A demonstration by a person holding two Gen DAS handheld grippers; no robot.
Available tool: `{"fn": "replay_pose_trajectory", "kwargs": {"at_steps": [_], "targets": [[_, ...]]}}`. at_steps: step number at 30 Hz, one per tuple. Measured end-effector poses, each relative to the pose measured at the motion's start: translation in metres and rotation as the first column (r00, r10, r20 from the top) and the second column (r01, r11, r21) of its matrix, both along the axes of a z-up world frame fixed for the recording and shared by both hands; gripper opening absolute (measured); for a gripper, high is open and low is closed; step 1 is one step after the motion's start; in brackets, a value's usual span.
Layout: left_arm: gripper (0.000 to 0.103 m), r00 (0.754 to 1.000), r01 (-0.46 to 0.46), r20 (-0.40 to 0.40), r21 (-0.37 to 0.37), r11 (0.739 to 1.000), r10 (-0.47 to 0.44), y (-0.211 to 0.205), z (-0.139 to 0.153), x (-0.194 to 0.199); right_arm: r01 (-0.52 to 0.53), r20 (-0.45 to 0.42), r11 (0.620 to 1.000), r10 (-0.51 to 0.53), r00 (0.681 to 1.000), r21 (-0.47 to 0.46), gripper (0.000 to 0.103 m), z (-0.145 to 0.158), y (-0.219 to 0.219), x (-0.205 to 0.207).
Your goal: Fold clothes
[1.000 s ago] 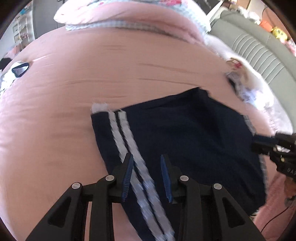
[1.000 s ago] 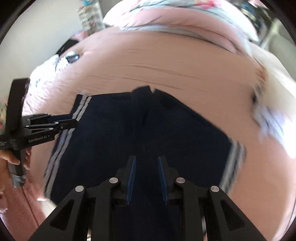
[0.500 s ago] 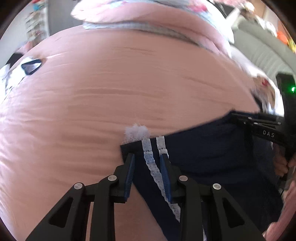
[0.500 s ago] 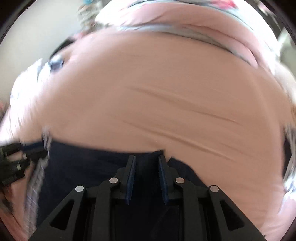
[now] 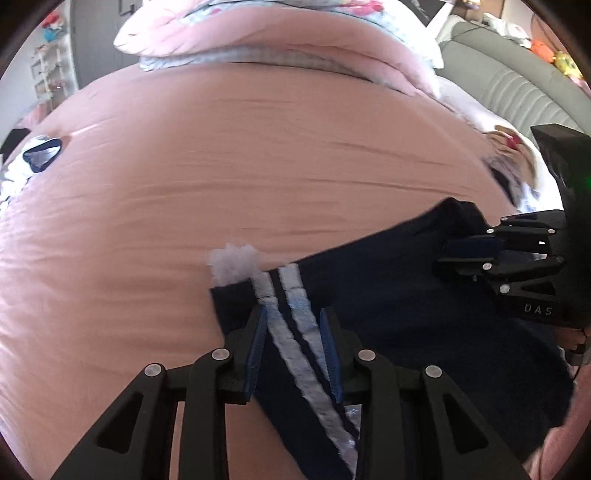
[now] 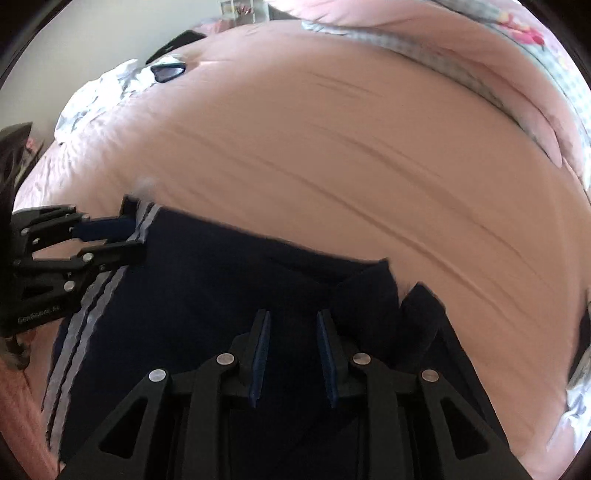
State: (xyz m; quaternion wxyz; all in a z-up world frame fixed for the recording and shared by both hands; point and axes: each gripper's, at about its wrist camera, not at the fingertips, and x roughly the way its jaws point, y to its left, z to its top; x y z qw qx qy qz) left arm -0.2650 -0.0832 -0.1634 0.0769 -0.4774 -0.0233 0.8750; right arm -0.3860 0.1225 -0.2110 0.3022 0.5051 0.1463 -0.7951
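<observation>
Navy shorts [image 5: 388, 314] with two white side stripes [image 5: 291, 332] lie on the pink bed sheet [image 5: 258, 166]. My left gripper [image 5: 293, 314] is shut on the striped side, the stripes running between its blue pads just behind the far hem. A white tuft [image 5: 232, 262] sticks out at that corner. In the right wrist view my right gripper [image 6: 293, 317] is shut on the dark middle of the shorts [image 6: 221, 288], near the pointed crotch folds [image 6: 373, 291]. Each gripper shows in the other's view: the right gripper [image 5: 447, 254] and the left gripper [image 6: 129, 236].
A rolled pink and floral duvet [image 5: 277, 33] lies across the far end of the bed. Grey padded upholstery [image 5: 517, 92] stands at the right. Loose clothes lie at the left edge [image 5: 33, 162] and the right edge [image 5: 509, 173] of the bed.
Both grippers have moved forward over the shorts toward their far hem, the right one further. Less navy fabric now shows ahead of the fingertips, and the right gripper has come nearer in the left view.
</observation>
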Motion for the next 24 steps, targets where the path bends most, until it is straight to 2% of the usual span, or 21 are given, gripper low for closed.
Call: {"fn": "replay_pose_trajectory", "kwargs": {"at_steps": [4, 7, 9, 12, 13, 15, 19, 21, 24], "targets": [[0.026, 0.997, -0.071, -0.022, -0.003, 0.997, 0.071, -0.016, 0.004, 0.003, 0.145, -0.071, 0.988, -0.149, 0.986, -0.057, 0.025, 0.002, 0.007, -0.022], [0.026, 0.993, -0.111, -0.037, 0.006, 0.994, 0.111, -0.025, 0.009, 0.007, 0.217, -0.082, 0.972, -0.225, 0.971, -0.093, 0.025, 0.007, 0.013, -0.033], [0.026, 0.986, -0.143, -0.082, 0.012, 0.990, 0.143, -0.038, 0.021, 0.023, 0.234, -0.090, 0.961, -0.249, 0.964, -0.147, 0.025, 0.021, 0.017, -0.029], [0.026, 0.988, -0.110, -0.095, 0.086, 0.990, 0.118, -0.047, 0.034, 0.030, 0.200, -0.064, 0.956, -0.218, 0.974, -0.216, 0.025, 0.046, 0.023, -0.008], [0.026, 0.989, -0.097, -0.099, 0.112, 0.989, 0.108, -0.049, 0.037, 0.031, 0.176, -0.042, 0.962, -0.188, 0.981, -0.207, 0.025, 0.048, 0.020, 0.000], [0.026, 0.996, -0.054, -0.068, 0.115, 0.992, 0.062, -0.041, 0.032, 0.026, 0.109, -0.001, 0.985, -0.111, 0.994, -0.133, 0.025, 0.044, 0.012, 0.014], [0.026, 0.999, -0.041, 0.032, 0.078, 0.996, 0.039, -0.034, 0.004, 0.024, 0.045, 0.011, 0.998, -0.045, 0.999, 0.051, 0.025, 0.011, 0.002, 0.020], [0.026, 0.999, -0.045, 0.018, 0.070, 0.997, 0.044, -0.033, 0.002, 0.024, 0.073, 0.002, 0.996, -0.073, 0.997, 0.043, 0.025, 0.000, 0.002, 0.011], [0.026, 0.999, -0.047, 0.021, 0.075, 0.996, 0.046, -0.033, 0.002, 0.025, 0.112, -0.012, 0.994, -0.112, 0.994, 0.004, 0.025, 0.000, -0.001, -0.005]]}}
